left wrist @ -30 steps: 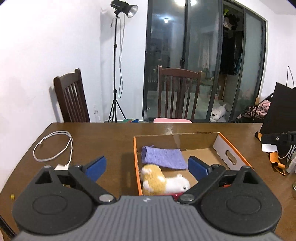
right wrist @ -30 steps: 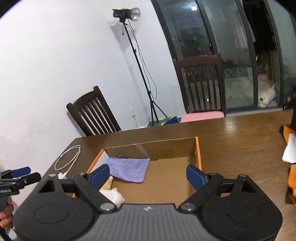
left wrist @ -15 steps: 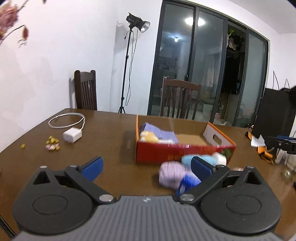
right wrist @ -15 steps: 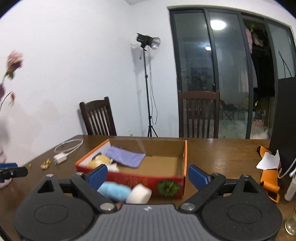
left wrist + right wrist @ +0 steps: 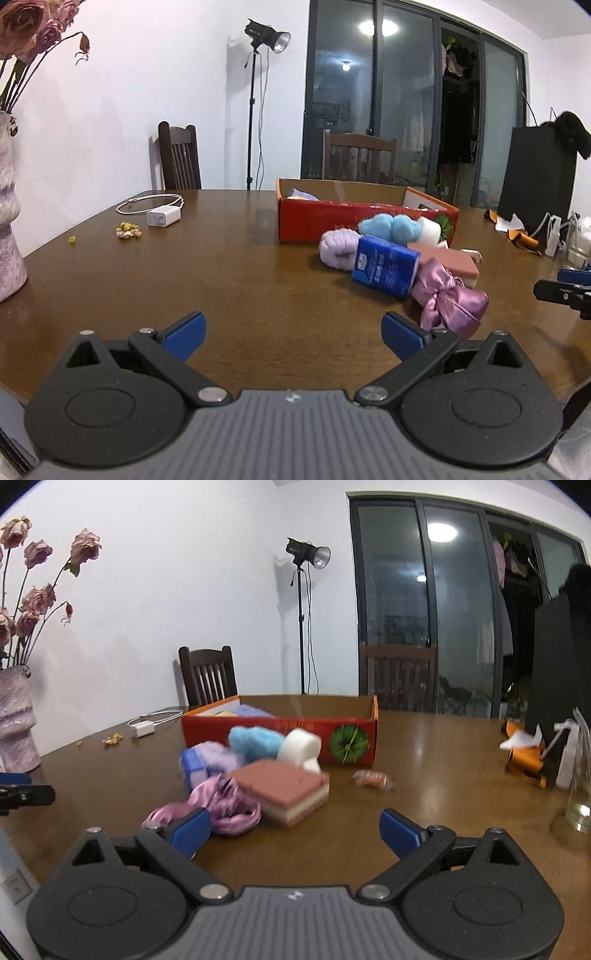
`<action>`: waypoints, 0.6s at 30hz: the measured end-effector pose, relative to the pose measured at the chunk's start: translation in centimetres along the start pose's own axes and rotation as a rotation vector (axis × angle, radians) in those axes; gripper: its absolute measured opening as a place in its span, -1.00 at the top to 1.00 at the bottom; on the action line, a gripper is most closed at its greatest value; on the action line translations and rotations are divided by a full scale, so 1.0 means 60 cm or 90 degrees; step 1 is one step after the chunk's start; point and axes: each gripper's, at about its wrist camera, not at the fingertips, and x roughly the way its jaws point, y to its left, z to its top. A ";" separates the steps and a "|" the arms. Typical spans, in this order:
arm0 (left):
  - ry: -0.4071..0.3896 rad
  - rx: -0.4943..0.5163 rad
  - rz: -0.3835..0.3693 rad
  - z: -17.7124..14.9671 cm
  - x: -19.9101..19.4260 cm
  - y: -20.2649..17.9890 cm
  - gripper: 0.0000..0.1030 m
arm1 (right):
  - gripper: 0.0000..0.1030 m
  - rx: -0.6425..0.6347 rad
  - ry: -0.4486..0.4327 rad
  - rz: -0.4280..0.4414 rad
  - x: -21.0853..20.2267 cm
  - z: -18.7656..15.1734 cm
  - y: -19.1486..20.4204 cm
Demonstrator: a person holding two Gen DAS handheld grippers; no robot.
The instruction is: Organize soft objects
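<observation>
A dark, glossy wooden bench point(image 5: 229, 288) fills both views, with white wall, chairs and dark glass doors behind. Nearest the lens, the left tool point(image 5: 291, 332) and the right tool point(image 5: 295, 830) both stand released, empty, with bare wood between the blue pads; the right tool's jaws have just been opening further. The pile of soft things lies ahead and right of the left tool, ahead and left of the right tool. The right tool is the nearer: its left pad sits just beside the crumpled lilac satin bow point(image 5: 218, 805). Touching the bow is a layered pink-and-cream sponge block point(image 5: 288, 790), long axis running obliquely away to the right. Beyond come a blue wrapped tissue pack point(image 5: 384, 269), a lilac wool bundle point(image 5: 338, 251), a fluffy blue puff point(image 5: 255, 742) and a white foam cylinder point(image 5: 301, 746), crowded against the red cardboard box point(image 5: 280, 727). The box is open-topped and appears to hold purple cloth, though its interior is mostly hidden.
</observation>
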 end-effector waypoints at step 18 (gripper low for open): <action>0.007 -0.048 -0.172 0.040 0.052 -0.064 -1.00 | -0.49 0.046 0.034 0.022 0.056 0.027 -0.015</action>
